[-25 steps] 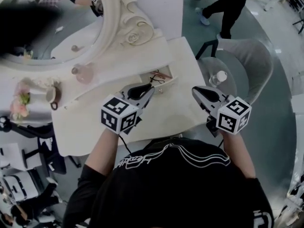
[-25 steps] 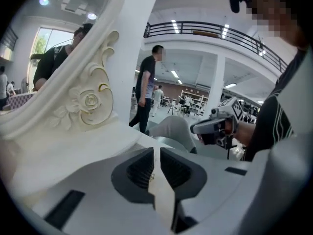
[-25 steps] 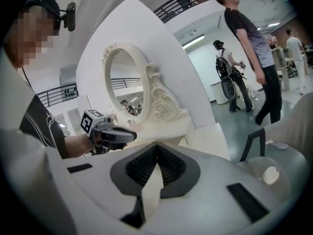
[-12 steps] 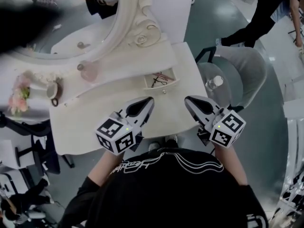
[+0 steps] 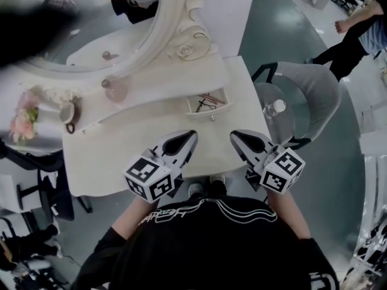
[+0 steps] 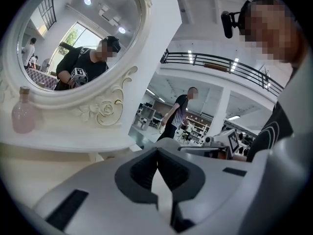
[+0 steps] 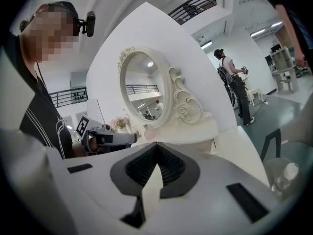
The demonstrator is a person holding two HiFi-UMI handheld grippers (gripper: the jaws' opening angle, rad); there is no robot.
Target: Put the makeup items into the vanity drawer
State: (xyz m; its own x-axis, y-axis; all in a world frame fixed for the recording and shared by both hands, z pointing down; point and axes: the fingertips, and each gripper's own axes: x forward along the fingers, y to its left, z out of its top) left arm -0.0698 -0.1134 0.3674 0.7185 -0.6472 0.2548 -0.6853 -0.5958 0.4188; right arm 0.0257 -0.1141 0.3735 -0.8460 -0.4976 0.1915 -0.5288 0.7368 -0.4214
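Head view: thin dark makeup items (image 5: 206, 102) are lying in the small white open vanity drawer (image 5: 213, 114) at centre frame, with the left gripper (image 5: 192, 135) and right gripper (image 5: 233, 135) hovering below. Left gripper view: its fingers (image 6: 139, 173) are meeting, empty. Right gripper view: likewise; only shutting the drawer probably remains.

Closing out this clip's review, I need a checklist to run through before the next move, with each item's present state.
1. The left gripper is empty, jaws together: ok.
2. The right gripper is empty, jaws together: ok.
3. The items lie inside the drawer: ok.
4. The drawer is shut: not ok, it stands open.
5. The table in front of the drawer is free of makeup: ok.
6. The pink bottle is one of the task's things: cannot tell.
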